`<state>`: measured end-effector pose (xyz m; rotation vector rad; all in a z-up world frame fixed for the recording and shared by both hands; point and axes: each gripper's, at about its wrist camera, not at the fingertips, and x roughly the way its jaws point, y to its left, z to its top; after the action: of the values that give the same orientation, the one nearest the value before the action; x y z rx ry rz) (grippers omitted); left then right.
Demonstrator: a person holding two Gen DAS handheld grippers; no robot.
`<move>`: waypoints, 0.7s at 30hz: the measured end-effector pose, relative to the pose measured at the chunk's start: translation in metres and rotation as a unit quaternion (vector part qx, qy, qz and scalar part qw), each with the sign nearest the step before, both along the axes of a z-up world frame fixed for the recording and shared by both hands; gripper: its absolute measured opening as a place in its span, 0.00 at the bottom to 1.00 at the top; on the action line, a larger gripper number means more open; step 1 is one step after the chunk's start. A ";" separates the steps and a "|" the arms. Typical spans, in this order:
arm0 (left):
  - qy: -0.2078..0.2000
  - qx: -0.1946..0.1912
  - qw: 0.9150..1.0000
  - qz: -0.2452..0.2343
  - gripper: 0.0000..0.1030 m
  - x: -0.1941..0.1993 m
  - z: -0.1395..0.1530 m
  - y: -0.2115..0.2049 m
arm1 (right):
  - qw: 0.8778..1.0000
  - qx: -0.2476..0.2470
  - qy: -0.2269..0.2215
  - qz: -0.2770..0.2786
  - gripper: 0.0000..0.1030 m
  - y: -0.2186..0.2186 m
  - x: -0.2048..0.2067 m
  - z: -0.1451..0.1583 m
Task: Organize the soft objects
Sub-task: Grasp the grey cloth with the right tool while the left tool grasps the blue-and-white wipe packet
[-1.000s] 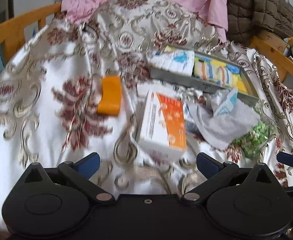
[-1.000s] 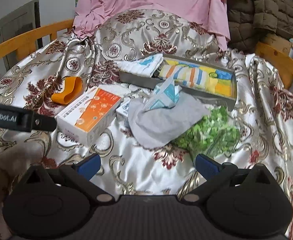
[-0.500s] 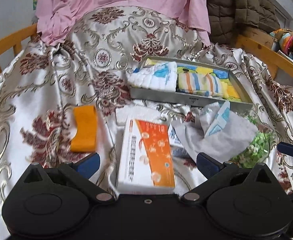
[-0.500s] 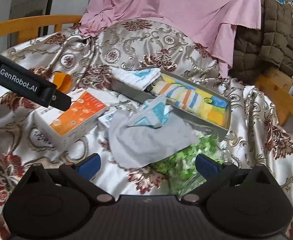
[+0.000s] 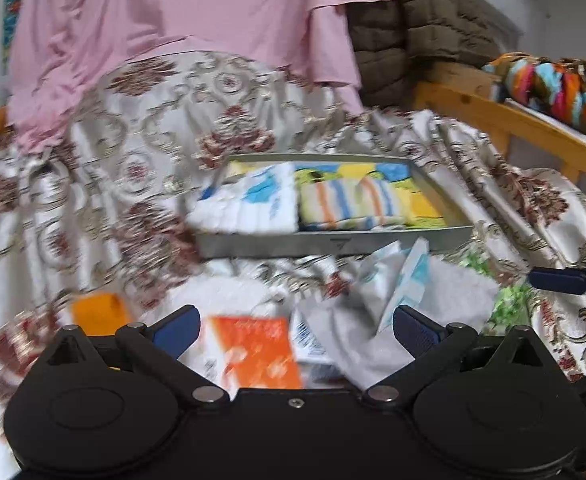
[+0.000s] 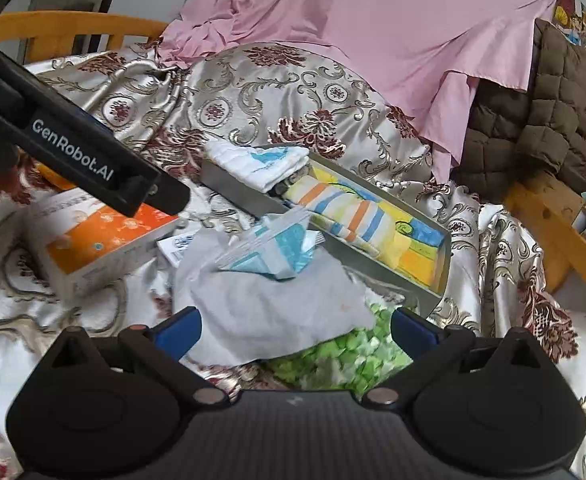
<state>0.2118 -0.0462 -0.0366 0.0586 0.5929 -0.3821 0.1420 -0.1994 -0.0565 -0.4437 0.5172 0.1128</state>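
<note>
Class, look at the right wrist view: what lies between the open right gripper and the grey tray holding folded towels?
In the right wrist view, a grey cloth with a blue-and-white packet on it lies between the right gripper and the tray.

Brocade-covered bed (image 6: pixel 277 92), grey tray (image 6: pixel 373 268), orange-white box (image 6: pixel 93 248), grey cloth (image 6: pixel 269 308)

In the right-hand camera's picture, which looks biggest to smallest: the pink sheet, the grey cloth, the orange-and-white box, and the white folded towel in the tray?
As they appear:
1. Pink sheet, by far the largest.
2. Grey cloth, though it lies nearest the camera.
3. Orange-and-white box, partly hidden.
4. White folded towel, smallest, but farther off, so its true size is unsure.
</note>
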 end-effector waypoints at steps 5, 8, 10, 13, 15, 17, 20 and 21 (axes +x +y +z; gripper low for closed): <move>0.006 -0.028 0.998 -0.051 0.99 0.020 -0.010 -0.009 | 1.000 0.003 -0.005 -0.001 0.99 -0.009 0.017 -0.005; 0.014 -0.055 0.996 -0.075 0.99 0.029 -0.013 -0.014 | 1.000 0.000 -0.009 0.007 0.98 -0.011 0.021 -0.008; 0.018 -0.072 0.993 -0.094 0.99 0.036 -0.014 -0.019 | 1.000 -0.007 -0.013 0.016 0.96 -0.010 0.024 -0.010; 0.028 -0.086 0.989 -0.114 0.99 0.046 -0.018 -0.028 | 0.999 -0.016 -0.015 0.025 0.91 -0.007 0.027 -0.014; 0.039 -0.091 0.987 -0.124 0.99 0.054 -0.022 -0.033 | 0.999 -0.017 -0.010 0.029 0.90 -0.005 0.030 -0.016; 0.051 -0.097 0.985 -0.131 0.98 0.061 -0.027 -0.037 | 0.999 -0.015 -0.005 0.030 0.88 -0.005 0.033 -0.019; 0.067 -0.112 0.982 -0.135 0.92 0.068 -0.032 -0.040 | 0.999 -0.017 -0.001 0.031 0.84 -0.005 0.036 -0.021; 0.068 -0.115 0.982 -0.136 0.91 0.070 -0.033 -0.040 | 0.999 -0.018 -0.002 0.031 0.84 -0.004 0.037 -0.022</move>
<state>0.2814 -0.0864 -0.0691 -0.1098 0.6743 -0.7220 0.1791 -0.2036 -0.0786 -0.4949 0.5023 0.1630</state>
